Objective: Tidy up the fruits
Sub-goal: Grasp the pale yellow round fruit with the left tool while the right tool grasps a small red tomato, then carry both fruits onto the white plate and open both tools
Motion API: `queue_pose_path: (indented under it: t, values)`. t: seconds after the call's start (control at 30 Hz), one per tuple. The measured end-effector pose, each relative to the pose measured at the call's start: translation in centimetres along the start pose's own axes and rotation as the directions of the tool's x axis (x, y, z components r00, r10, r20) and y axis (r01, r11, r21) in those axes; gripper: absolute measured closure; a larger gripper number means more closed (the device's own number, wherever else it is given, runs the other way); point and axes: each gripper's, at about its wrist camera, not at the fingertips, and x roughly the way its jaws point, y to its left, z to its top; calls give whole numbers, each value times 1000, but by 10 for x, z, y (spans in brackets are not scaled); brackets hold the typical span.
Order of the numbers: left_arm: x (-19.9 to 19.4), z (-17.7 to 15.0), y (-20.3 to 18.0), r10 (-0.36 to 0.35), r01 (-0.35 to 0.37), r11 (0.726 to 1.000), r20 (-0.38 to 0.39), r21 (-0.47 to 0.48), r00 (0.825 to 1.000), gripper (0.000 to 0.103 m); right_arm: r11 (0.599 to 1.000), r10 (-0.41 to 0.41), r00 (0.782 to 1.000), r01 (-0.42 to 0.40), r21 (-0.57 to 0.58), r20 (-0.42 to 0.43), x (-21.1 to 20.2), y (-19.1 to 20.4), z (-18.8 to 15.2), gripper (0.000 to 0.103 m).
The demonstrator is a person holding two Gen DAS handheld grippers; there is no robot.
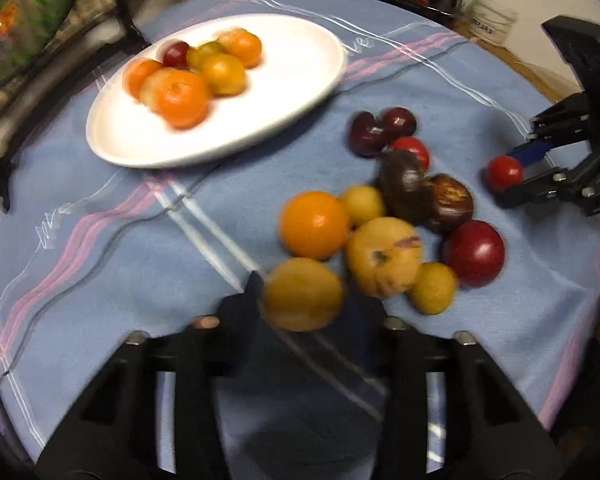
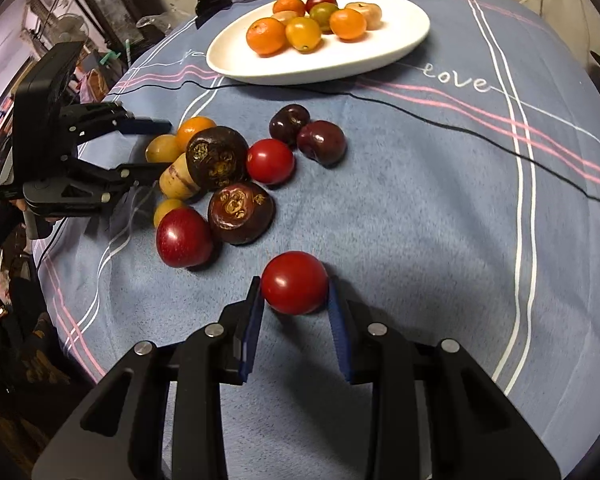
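The right tongs (image 2: 296, 300) are closing their blue-padded fingers (image 2: 253, 322) on a smooth, glossy round red tomato (image 2: 295, 282), gripping it at both sides; being round, it shows no long axis. It is sitting nearer the camera than the oval white ceramic plate (image 2: 396, 46), over the blue striped cloth on the desk (image 2: 440, 200). The left tongs (image 1: 304, 300) are holding a blurred, matte yellow-orange oval fruit (image 1: 303, 294), its long axis running across the fingers, below that plate (image 1: 260, 120).
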Motion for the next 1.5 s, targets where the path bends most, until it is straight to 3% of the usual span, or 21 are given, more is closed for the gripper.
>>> queue_pose_path:
  t: [0.17, 0.43, 0.63, 1.17, 1.33, 1.5]
  values:
    - [-1, 0, 7, -24, 24, 999, -10, -46, 1000, 64, 1000, -7, 1000, 7, 19, 13, -7, 4, -4, 71]
    - [-42, -20, 21, -10, 28, 974, 79, -224, 997, 64, 998, 28, 997, -32, 47, 76, -16, 9, 7, 71]
    - [-76, -17, 19, -4, 63, 943, 177, -328, 984, 64, 996, 87, 992, -90, 25, 88, -18, 19, 20, 71]
    - [-107, 50, 29, 75, 26, 919, 239, -393, 968, 64, 984, 180, 970, -178, -28, 161, -53, 13, 80, 71]
    - [-109, 67, 41, 103, 4, 911, 238, -412, 966, 64, 986, 169, 965, -165, -34, 202, -61, 5, 102, 71]
    - [-99, 76, 53, 107, 0, 902, 224, -432, 969, 64, 987, 153, 961, -161, 16, 230, -61, -12, 102, 71]
